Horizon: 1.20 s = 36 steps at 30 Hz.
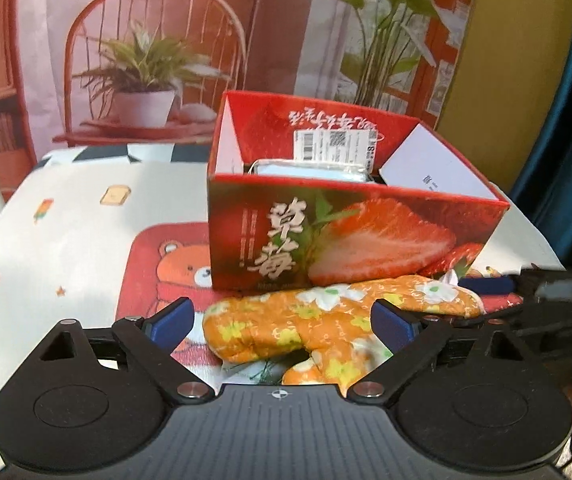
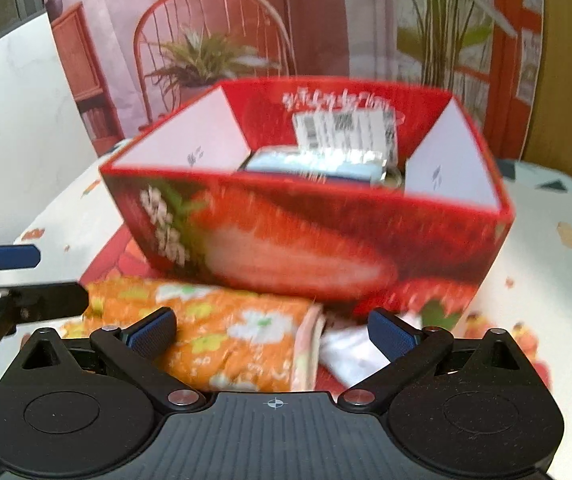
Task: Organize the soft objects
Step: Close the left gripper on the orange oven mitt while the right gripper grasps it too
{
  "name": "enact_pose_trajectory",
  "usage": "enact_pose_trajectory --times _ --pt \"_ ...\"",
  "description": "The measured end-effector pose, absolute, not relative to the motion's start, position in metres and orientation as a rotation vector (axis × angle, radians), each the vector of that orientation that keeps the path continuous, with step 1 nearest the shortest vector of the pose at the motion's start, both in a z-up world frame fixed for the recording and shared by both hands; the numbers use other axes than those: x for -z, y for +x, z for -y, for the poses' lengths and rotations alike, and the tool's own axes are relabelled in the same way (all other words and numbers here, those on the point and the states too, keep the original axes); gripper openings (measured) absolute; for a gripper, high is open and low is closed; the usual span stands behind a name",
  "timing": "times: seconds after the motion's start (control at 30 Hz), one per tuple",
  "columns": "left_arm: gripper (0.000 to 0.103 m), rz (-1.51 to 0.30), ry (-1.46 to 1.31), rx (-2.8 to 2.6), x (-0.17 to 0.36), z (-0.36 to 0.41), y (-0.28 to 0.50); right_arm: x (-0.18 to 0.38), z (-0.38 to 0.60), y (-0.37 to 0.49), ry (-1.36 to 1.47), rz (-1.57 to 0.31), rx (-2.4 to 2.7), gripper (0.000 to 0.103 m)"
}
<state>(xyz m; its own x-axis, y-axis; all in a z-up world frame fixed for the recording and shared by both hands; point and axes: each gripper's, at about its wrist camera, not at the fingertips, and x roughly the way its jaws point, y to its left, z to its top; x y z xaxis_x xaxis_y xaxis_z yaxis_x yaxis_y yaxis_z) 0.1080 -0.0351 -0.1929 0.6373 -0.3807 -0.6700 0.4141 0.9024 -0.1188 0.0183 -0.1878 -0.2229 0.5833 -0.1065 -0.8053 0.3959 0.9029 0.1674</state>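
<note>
An orange flowered oven mitt [image 1: 326,320] lies on the table in front of a red strawberry box [image 1: 346,236]. My left gripper [image 1: 282,324] is open, its jaws on either side of the mitt's thumb end. My right gripper [image 2: 270,336] is open over the mitt's cuff [image 2: 230,340], which shows blurred in the right wrist view before the box [image 2: 306,240]. A pale blue wrapped packet [image 1: 310,170] lies inside the box, also seen in the right wrist view [image 2: 314,164]. The left gripper's fingers [image 2: 6,258] show at the right wrist view's left edge.
The table carries a cartoon bear cloth [image 1: 66,240]. A white fabric piece [image 2: 350,352] lies beside the mitt's cuff. A printed backdrop [image 1: 146,60] of a chair and plants stands behind the table. A barcode label [image 1: 334,144] sticks on the box's far inner wall.
</note>
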Motion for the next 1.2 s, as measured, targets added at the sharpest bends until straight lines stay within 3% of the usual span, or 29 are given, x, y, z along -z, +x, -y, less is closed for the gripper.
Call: enact_pose_trajectory --times 0.5,0.6,0.67,0.87,1.2 --pt "0.091 -0.859 -0.153 0.375 0.225 0.007 0.153 0.260 0.180 0.002 0.430 -0.875 0.286 0.095" --pt "0.082 -0.883 -0.163 0.391 0.232 0.010 0.157 0.262 0.181 0.001 0.436 -0.871 0.284 0.095" --pt "0.062 -0.894 -0.144 0.398 0.237 0.014 0.157 0.262 0.181 0.001 0.437 -0.871 0.284 0.095" --pt "0.031 -0.859 -0.099 0.402 0.235 0.017 0.150 0.260 0.179 0.002 0.434 -0.871 0.284 0.092" --pt "0.023 -0.794 -0.045 0.400 0.222 0.016 0.125 0.249 0.174 0.003 0.463 -0.874 0.258 0.072"
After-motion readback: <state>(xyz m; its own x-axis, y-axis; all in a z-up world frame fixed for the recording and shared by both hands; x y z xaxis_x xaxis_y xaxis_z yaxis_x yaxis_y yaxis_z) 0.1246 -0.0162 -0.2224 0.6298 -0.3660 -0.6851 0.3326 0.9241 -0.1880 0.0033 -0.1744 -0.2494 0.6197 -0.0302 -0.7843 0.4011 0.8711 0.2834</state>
